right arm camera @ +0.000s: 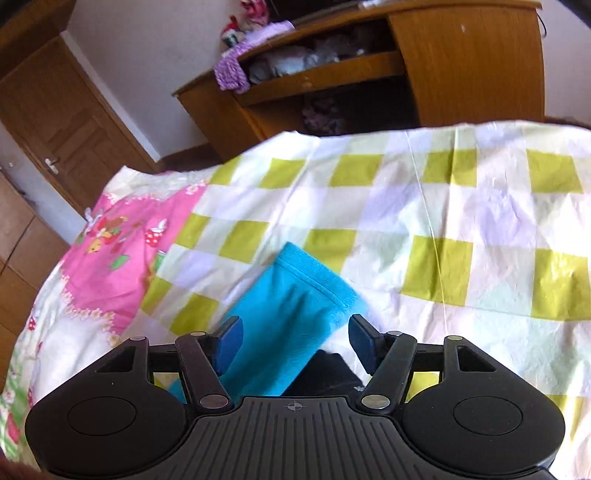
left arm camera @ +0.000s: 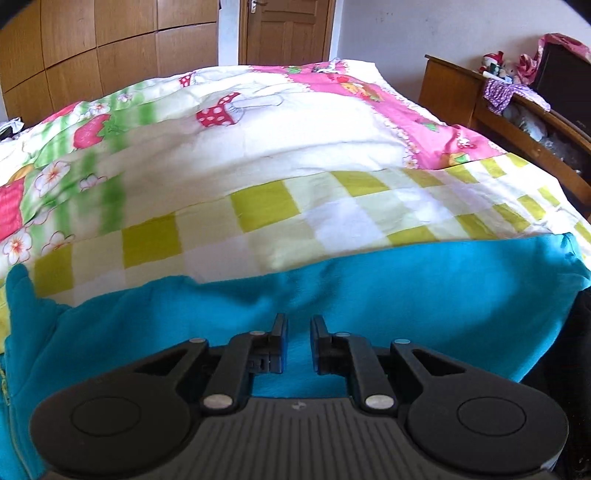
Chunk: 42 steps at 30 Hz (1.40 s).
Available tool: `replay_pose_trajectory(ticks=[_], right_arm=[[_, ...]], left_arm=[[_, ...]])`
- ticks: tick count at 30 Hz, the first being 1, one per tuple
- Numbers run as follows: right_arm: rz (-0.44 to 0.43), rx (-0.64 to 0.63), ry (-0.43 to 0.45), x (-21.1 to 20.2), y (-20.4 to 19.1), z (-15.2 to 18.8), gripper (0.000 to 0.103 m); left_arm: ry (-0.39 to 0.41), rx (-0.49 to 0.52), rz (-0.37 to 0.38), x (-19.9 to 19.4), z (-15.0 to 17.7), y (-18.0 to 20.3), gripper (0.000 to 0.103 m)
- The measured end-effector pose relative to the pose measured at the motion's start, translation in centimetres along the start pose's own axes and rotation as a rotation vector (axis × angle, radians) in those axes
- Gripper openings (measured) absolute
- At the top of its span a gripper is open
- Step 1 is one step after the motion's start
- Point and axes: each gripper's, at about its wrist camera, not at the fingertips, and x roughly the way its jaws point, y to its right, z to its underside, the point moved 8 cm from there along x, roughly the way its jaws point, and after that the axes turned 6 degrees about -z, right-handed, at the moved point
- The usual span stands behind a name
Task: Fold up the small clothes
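the left gripper (left arm camera: pixel 299 341) hovers over a turquoise fleece garment (left arm camera: pixel 406 295) with its jaws drawn close, a narrow gap between the blue pads; turquoise cloth shows through that gap, but whether the pads pinch any of it cannot be told. the garment lies spread along the near edge of the bed, on a checked yellow-green and white sheet (left arm camera: pixel 258 206), and a zip runs down its left side at the edge of the left wrist view.

the right gripper (right arm camera: pixel 295 341) is spread wide, its blue pads (right arm camera: pixel 229 341) well apart and grasping nothing. between them lies a sleeve (right arm camera: pixel 295 314) of the turquoise garment, its hemmed cuff pointing away over the checked sheet; the left pad overlaps the sleeve's edge in view, though contact cannot be told. a dark item (right arm camera: pixel 325 376) sits just below the sleeve, near the gripper body.

further up the bed is a quilt (left arm camera: pixel 258 110) printed with strawberries, mushrooms and flowers on pink, white and green.

beside the bed stands a wooden desk (right arm camera: pixel 461 62) with open shelves; the upper shelf holds crumpled pale items too blurred to name, and a purple patterned cloth (right arm camera: pixel 231 74) hangs over its edge. small plush toys (left arm camera: pixel 496 64) sit on top. a wooden door (left arm camera: pixel 288 29) and a wardrobe (left arm camera: pixel 92 48) line the far wall.
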Motion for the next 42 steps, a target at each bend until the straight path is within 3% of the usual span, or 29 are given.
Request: replay_pose_trajectory(ticks=[3,8,10,12,18,22,24,28,34,37,40,42], right_arm=[[-0.050,0.131,-0.093,2.5,2.1,0.7,0.065],[-0.220,0.338,-0.140,4.7,3.1,1.7,0.061],[-0.220,0.379,-0.152,5.6,3.4,1.4,0.011],[-0.238,0.389,-0.157,5.5,3.1,0.8,0.008],[-0.413,0.198,-0.053,-1.4,-5.1,-3.9,0.007],[-0.574,0.033,0.004,-7.0,-14.2,-5.0,0.007],[-0.669,-0.025,0.000,-9.7,-18.7,-4.0,0.007],[-0.845,-0.241,-0.087,-15.1,-29.4,3.4,0.007],[-0.950,-0.576,-0.328,-18.1,-39.7,23.4,0.007],[-0.941,-0.719,-0.440,-17.9,-41.3,34.6,0.007],[-0.896,-0.838,-0.576,-17.5,-40.3,45.0,0.007],[-0.864,-0.938,-0.608,-18.2,-39.0,50.4,0.007]], left_arm=[[0.002,0.016,0.016,0.7,-0.2,2.5,0.028],[-0.025,0.043,0.009,1.8,0.7,4.6,0.028],[-0.024,0.056,-0.007,1.9,1.1,5.0,0.028],[-0.021,0.055,-0.009,1.9,1.1,5.2,0.028],[-0.011,-0.004,0.033,0.4,0.6,4.7,0.029],[0.057,-0.062,-0.009,-3.6,0.5,0.5,0.035],[0.069,-0.090,-0.080,-5.5,1.5,-3.4,0.038],[0.028,-0.141,-0.218,-8.1,5.7,-11.6,0.038],[-0.037,-0.285,-0.310,-12.4,12.8,-23.0,0.038],[-0.034,-0.335,-0.333,-14.5,15.3,-27.2,0.038],[-0.018,-0.374,-0.360,-16.7,17.5,-31.1,0.038],[-0.016,-0.407,-0.370,-17.8,19.0,-33.3,0.038]])
